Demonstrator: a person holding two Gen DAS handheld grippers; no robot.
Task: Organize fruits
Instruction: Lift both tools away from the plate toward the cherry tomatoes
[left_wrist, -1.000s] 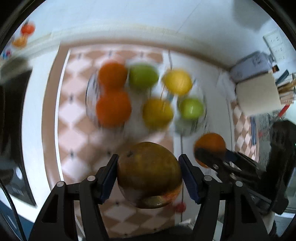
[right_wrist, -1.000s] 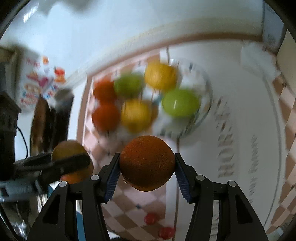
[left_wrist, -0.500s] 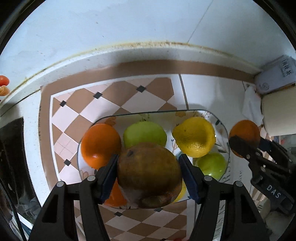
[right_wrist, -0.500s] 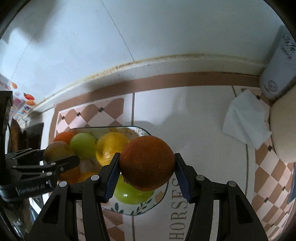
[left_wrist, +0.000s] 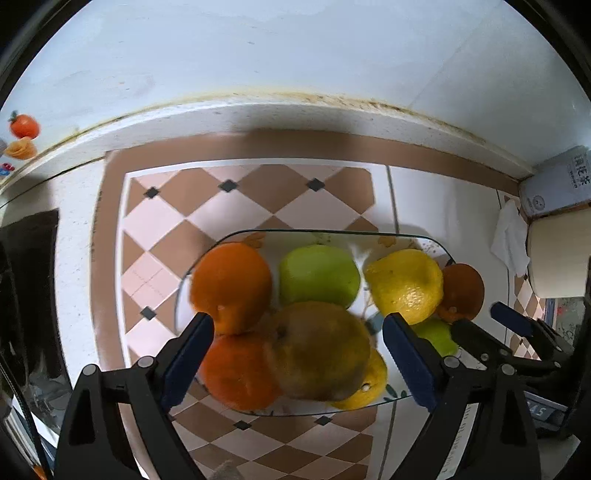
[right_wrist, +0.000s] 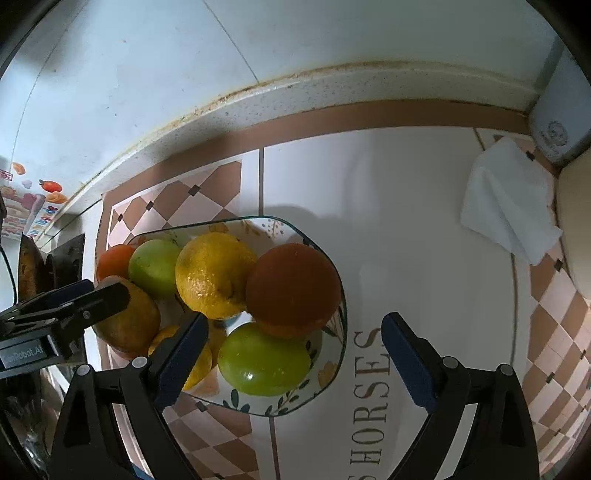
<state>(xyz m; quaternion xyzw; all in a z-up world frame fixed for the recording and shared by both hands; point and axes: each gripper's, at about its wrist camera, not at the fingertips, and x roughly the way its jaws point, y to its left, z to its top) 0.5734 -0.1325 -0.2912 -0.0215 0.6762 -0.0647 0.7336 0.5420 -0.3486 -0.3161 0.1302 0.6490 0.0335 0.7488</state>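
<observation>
A patterned fruit plate (left_wrist: 332, 233) (right_wrist: 332, 373) holds oranges, green apples and lemons. My left gripper (left_wrist: 298, 354) is open above it. A brownish-green fruit (left_wrist: 319, 350) (right_wrist: 133, 325) lies free between its fingers on top of the pile. My right gripper (right_wrist: 291, 354) is open too. A dark orange (right_wrist: 293, 290) (left_wrist: 461, 291) rests on the plate's right side just ahead of it, touching a lemon (right_wrist: 214, 275) and a green apple (right_wrist: 264, 358).
The plate stands on a tiled counter against a white wall. A white cloth (right_wrist: 506, 210), a white box (right_wrist: 557, 122) and a cream container (left_wrist: 557, 254) lie to the right. A dark appliance (left_wrist: 22, 295) is at the left.
Both grippers opened over the plate. The brownish-green fruit left my left gripper and the dark orange left my right gripper; both now rest on the plate.
</observation>
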